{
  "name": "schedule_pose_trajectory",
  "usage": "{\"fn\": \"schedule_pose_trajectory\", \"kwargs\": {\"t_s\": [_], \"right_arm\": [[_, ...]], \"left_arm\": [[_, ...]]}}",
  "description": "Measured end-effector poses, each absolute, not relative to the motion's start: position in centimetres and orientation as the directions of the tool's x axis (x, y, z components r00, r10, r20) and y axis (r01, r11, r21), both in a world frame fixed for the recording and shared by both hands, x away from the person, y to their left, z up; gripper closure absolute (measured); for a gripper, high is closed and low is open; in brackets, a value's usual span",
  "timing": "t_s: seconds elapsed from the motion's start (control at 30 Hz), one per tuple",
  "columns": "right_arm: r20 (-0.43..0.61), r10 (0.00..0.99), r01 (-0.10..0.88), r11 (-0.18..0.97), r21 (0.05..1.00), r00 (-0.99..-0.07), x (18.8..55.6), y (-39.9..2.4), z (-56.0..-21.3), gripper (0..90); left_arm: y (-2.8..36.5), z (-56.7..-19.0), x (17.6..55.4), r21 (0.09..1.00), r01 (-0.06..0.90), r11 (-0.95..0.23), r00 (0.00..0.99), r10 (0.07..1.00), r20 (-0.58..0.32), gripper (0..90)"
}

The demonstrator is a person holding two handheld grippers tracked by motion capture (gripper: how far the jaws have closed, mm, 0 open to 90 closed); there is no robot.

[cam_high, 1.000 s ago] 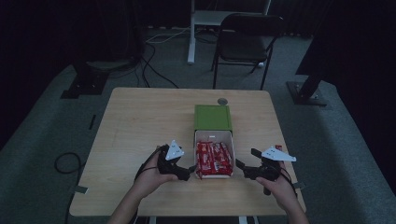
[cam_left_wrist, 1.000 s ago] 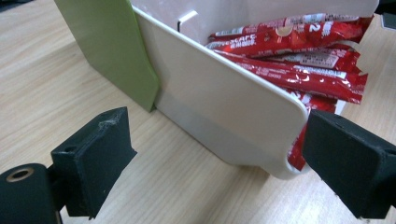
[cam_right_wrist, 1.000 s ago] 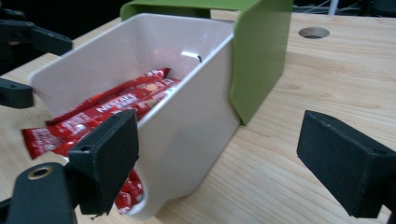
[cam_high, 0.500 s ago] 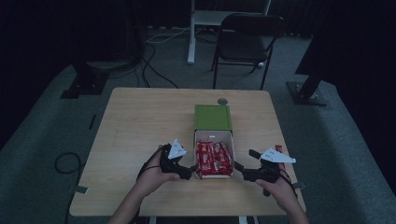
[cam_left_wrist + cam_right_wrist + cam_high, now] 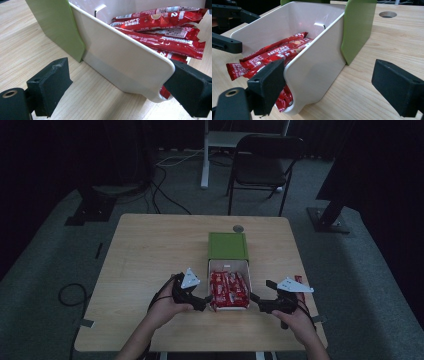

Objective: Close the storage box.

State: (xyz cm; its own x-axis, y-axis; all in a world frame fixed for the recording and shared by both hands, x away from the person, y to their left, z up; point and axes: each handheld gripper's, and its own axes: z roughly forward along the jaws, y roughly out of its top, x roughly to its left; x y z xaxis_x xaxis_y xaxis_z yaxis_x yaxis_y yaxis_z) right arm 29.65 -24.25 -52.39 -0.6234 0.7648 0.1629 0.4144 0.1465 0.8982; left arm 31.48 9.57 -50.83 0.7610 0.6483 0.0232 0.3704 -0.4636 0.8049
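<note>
While we hold the left gripper and right gripper with jaws apart, the white drawer of red packets sits between them on the table, its long side running away from us. Left looks maybe nearer.

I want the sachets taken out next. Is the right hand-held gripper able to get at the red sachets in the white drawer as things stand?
Probably yes. The right hand-held gripper is open beside the white drawer, which is pulled out of its green sleeve with an open top. The red sachets lie exposed; only the side wall needs clearing.
</note>
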Motion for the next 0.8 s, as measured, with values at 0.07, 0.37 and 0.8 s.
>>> {"fn": "schedule_pose_trajectory", "kwargs": {"t_s": [0.07,0.37,0.8], "right_arm": [[0.172,0.766,0.419,0.138,0.898,-0.620,29.8,-24.3,-52.4,11.7],[0.174,0.768,0.424,0.137,0.895,-0.616,30.3,-24.2,-52.4,11.7],[0.177,0.777,0.428,0.129,0.895,-0.604,31.1,-24.0,-52.4,11.7]], "left_arm": [[9.6,-50.9,31.6,0.807,0.373,-0.459,0.759,0.651,0.019,9.0],[9.5,-50.8,32.2,0.802,0.379,-0.461,0.753,0.657,0.021,9.0],[9.6,-50.8,33.3,0.799,0.395,-0.452,0.743,0.670,0.011,9.0]]}}
